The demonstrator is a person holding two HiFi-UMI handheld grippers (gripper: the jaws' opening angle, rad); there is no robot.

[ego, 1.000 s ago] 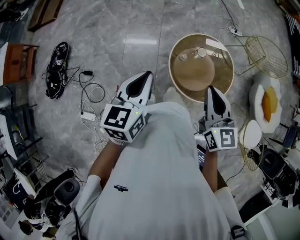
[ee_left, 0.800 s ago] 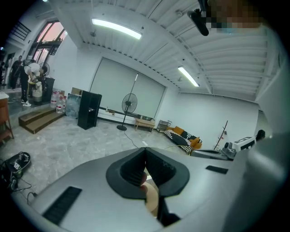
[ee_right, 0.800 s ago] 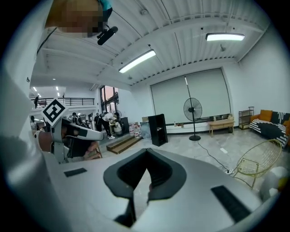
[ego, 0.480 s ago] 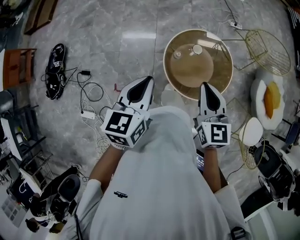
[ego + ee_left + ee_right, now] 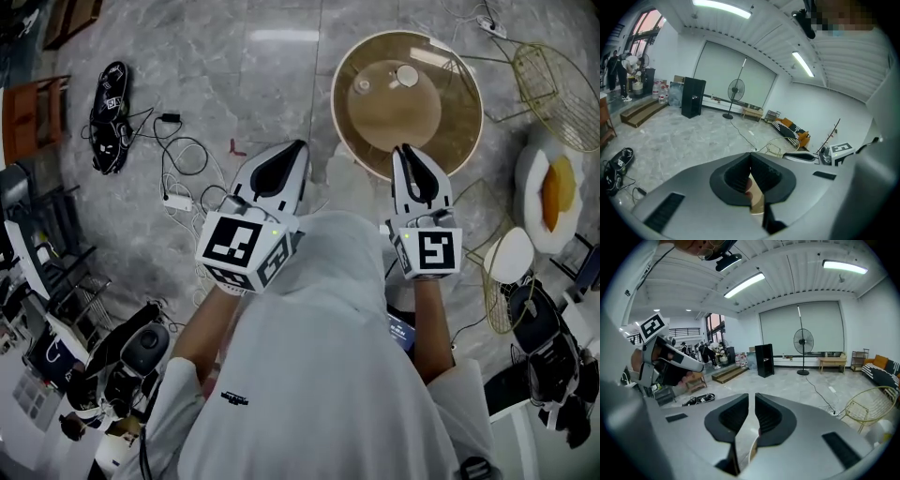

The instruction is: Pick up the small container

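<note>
Grey marble floor (image 5: 216,66) surrounds the round worktop (image 5: 441,131) where the small container (image 5: 407,75) sits untouched; left tool (image 5: 298,146) pressed together, right tool (image 5: 403,150) just easing apart, empty, so reach and grasp seem still ahead.

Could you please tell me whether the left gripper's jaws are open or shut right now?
Shut. In the left gripper view, the grey left gripper has the tips of its dark padded jaws touching, with no gap between them.

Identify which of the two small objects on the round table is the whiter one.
The right-hand object: a pale, whitish disc. The left-hand object is smaller and tan.
</note>
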